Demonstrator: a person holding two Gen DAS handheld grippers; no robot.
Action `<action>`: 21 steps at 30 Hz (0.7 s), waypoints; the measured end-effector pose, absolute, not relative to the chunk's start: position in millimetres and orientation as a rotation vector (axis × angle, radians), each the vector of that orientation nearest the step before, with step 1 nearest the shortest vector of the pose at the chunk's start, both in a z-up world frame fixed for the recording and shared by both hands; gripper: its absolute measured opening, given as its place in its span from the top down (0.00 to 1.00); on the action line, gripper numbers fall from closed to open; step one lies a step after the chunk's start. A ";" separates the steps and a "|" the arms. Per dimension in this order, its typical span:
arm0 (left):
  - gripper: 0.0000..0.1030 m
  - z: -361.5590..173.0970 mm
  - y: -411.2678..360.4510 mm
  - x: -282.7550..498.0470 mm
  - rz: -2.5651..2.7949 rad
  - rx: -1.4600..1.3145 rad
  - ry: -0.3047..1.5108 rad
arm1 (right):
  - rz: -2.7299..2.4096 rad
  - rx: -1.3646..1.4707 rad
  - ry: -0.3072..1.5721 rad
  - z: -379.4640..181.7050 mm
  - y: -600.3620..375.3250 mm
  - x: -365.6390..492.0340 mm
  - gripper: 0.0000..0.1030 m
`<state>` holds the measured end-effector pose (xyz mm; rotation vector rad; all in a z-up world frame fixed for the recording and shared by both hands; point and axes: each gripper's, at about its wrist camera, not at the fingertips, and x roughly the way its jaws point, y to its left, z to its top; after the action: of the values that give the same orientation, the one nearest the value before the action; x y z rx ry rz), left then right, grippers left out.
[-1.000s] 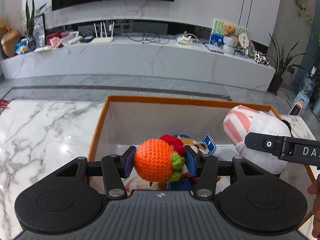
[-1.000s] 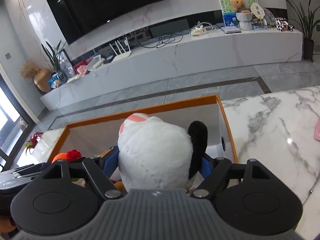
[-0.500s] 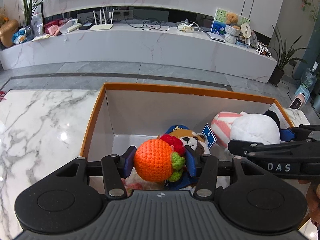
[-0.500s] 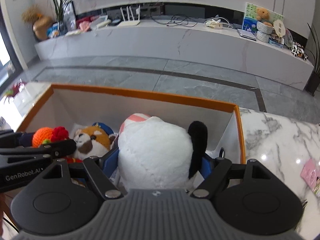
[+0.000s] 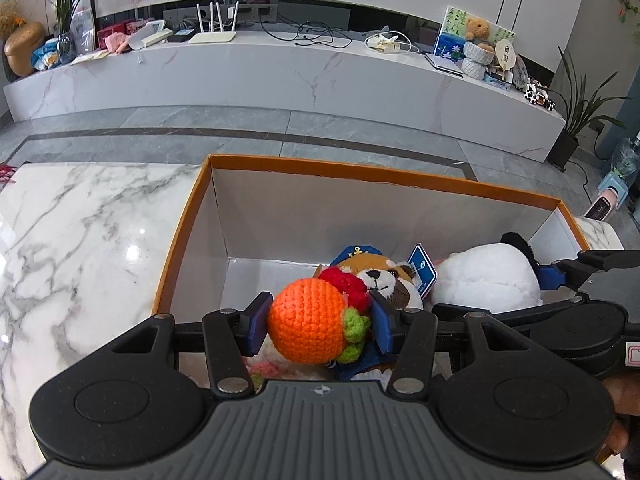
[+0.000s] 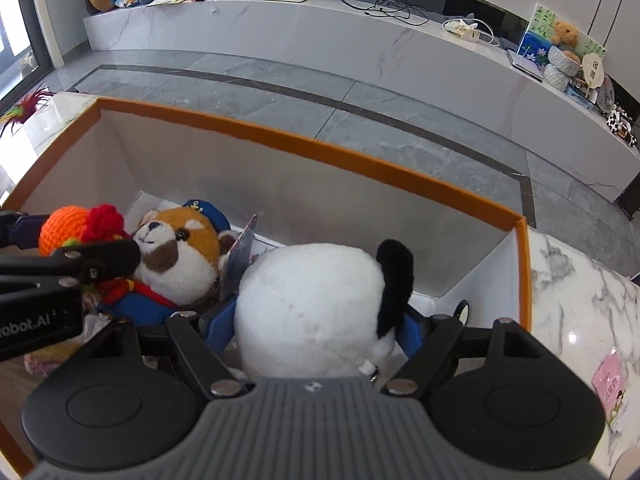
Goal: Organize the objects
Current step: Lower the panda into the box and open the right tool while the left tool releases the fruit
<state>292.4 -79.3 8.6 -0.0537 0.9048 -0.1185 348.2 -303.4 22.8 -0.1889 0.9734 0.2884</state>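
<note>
My left gripper [image 5: 318,322] is shut on an orange crocheted ball [image 5: 308,326] with red and green tufts, held over the left part of an orange-rimmed white box [image 5: 380,178]. My right gripper [image 6: 316,322] is shut on a white plush toy [image 6: 308,304] with a black ear, low inside the same box [image 6: 304,146] at its right side. A brown and white plush dog [image 6: 176,248] in a blue cap lies in the box between the two held toys. The ball [image 6: 60,230] also shows at the left of the right wrist view.
The box sits on a white marble table [image 5: 80,232]. A pink card [image 6: 612,392] lies on the table right of the box. Beyond the table are grey floor tiles and a long white cabinet [image 5: 280,76] with clutter on top.
The right gripper has rolled and carried the white plush down into the box, beside the plush dog. The left gripper has tilted a little further down over the box, still holding the ball.
</note>
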 end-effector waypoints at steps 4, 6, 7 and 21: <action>0.43 8.1 -79.1 299.1 -0.122 -0.068 0.935 | 0.297 -0.191 0.984 23.9 -305.1 349.9 0.23; 0.43 7.4 -79.0 302.6 -0.124 -0.071 0.948 | 0.302 -0.191 0.988 24.3 -305.3 349.9 0.23; 0.43 6.9 -78.7 304.5 -0.124 -0.076 0.953 | 0.303 -0.193 0.990 24.5 -305.8 349.7 0.23; 0.42 0.4 -77.0 308.4 -0.098 -0.094 0.960 | 0.302 -0.248 0.982 25.7 -301.2 342.3 0.23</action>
<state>308.4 -77.0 0.4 -0.0937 0.9599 -0.0981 342.3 -301.2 25.7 -0.2484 0.9816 0.3020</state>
